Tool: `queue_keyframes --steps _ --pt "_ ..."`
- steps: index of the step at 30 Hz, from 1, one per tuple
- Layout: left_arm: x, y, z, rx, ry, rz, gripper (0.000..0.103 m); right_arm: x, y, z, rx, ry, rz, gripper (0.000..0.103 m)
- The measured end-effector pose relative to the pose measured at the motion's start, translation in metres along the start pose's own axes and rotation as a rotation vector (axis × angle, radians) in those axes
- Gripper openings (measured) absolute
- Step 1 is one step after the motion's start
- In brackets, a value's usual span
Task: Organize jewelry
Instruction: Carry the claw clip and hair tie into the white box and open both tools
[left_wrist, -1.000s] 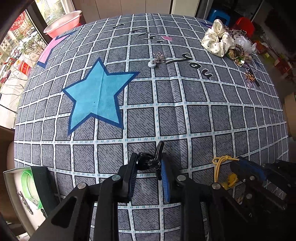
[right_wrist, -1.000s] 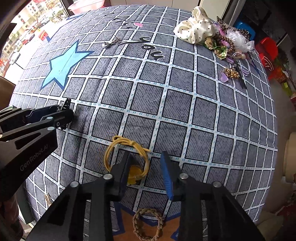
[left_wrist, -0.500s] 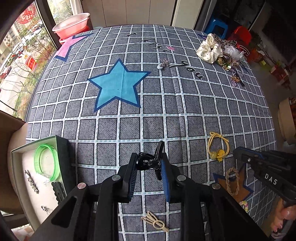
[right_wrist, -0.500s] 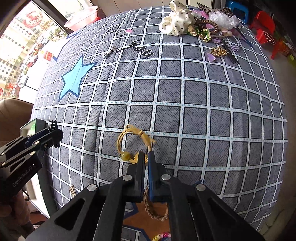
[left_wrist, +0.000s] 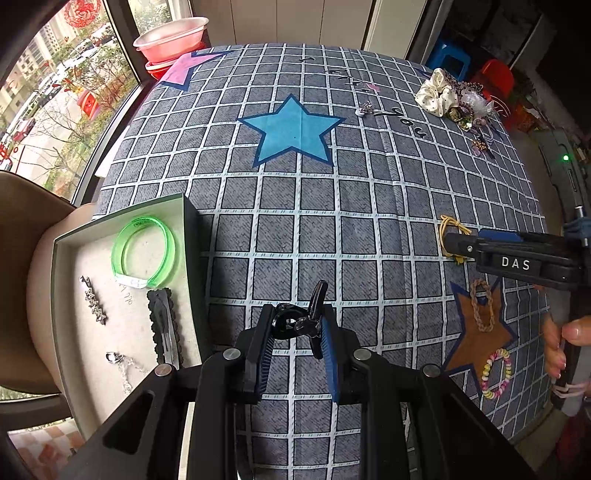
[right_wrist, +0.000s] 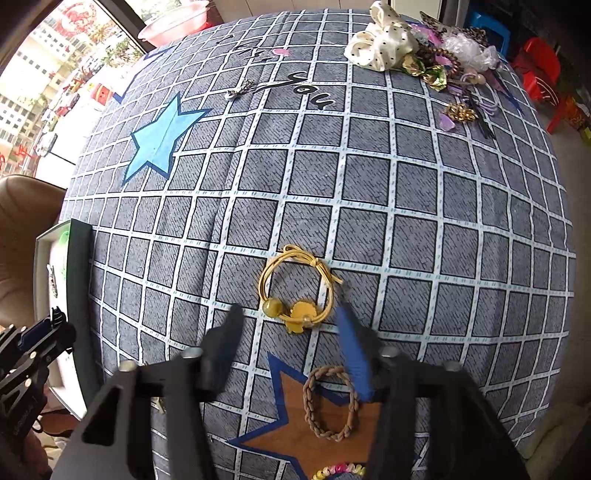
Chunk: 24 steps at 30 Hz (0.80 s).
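- Jaws of the left gripper (left_wrist: 297, 326) are pressed in on a small black hair claw clip (left_wrist: 300, 321), held up off the grid-patterned cloth (left_wrist: 332, 221).
- Long axis of the clip runs roughly across the gap between the pads; one curved lever sticks up and away from the gripper, tilted slightly right.
- Just left of that gripper sits an open tray (left_wrist: 59, 280) holding a green bangle (left_wrist: 146, 253), a black snap clip (left_wrist: 164, 326) lying lengthwise, and small silver pieces.
- Right gripper (right_wrist: 291, 317) stands apart with nothing gripped; its jaws have just been opening, blurred in its own view.
- A yellow hair tie (right_wrist: 295, 286) lies flat on the cloth just ahead of the fingertips, its bead and flower charm on the near side.
- A braided brown loop (right_wrist: 330, 402) lies on the brown star beneath the right gripper.
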<state>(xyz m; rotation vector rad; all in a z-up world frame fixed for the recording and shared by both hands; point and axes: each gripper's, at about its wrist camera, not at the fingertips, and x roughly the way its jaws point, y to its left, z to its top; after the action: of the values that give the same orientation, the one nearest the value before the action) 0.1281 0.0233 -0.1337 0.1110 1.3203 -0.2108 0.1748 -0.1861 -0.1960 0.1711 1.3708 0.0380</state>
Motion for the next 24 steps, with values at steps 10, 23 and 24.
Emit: queue_keyframes --steps 10,23,24 --pt "-0.006 0.012 -0.01 -0.038 -0.01 -0.009 0.032 0.023 0.025 0.004 -0.046 0.044 -0.141 0.004" --pt "-0.028 0.042 -0.035 -0.102 -0.032 -0.011 0.032 -0.056 0.019 -0.03 0.011 -0.001 0.074 0.004" --pt "-0.03 0.046 -0.038 -0.11 -0.034 -0.008 0.032 -0.062 0.024 -0.031 0.003 -0.003 0.083 0.004"
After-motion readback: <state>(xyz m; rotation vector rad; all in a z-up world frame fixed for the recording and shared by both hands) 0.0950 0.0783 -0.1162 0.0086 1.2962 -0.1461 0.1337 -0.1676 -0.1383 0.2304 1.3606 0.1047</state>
